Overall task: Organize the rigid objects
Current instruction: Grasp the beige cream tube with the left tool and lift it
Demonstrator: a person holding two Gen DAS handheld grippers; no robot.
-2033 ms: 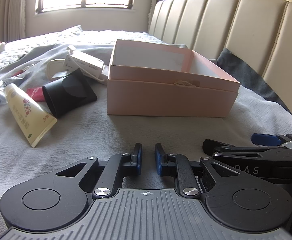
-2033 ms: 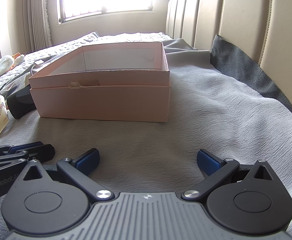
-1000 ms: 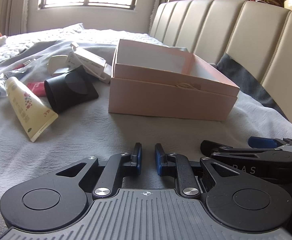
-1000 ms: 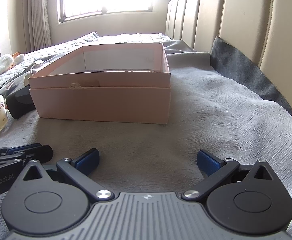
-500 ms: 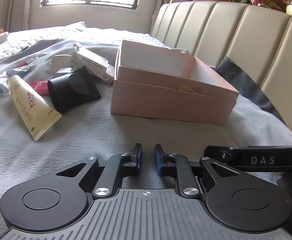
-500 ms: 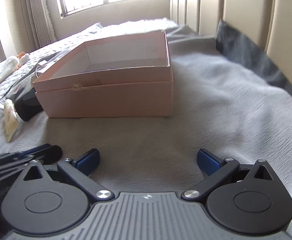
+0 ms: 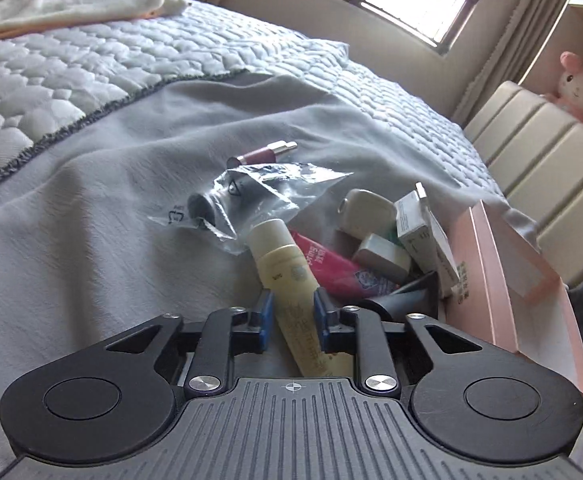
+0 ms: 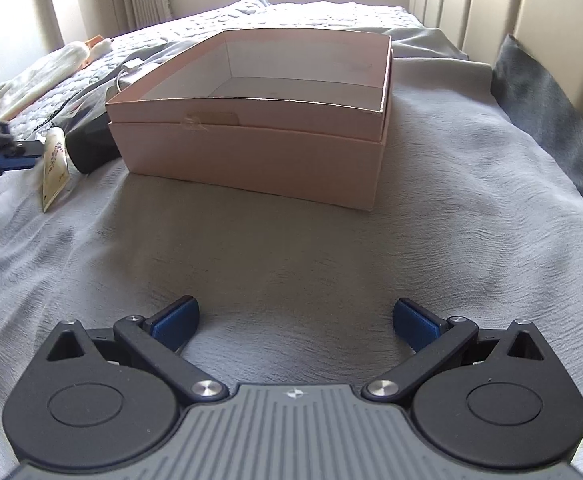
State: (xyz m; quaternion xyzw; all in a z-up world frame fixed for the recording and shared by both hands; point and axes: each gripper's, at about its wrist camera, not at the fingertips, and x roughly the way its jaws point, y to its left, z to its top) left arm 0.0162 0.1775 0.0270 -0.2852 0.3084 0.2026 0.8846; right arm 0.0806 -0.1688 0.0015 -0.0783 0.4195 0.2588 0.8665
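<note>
Cream tube (image 7: 291,280) between left tongs (image 7: 291,316), pink tube (image 7: 331,268) alongside

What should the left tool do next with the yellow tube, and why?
Probably squeeze shut on the yellow tube. The left tool already has one blue finger on each side of it, but I can't tell if they grip it yet. The pink box is open and looks empty, ready for the tube, and the right tool hangs open over the blanket.

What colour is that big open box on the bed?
Pale pink outside, white inside; the box shows best in the right wrist view.
</note>
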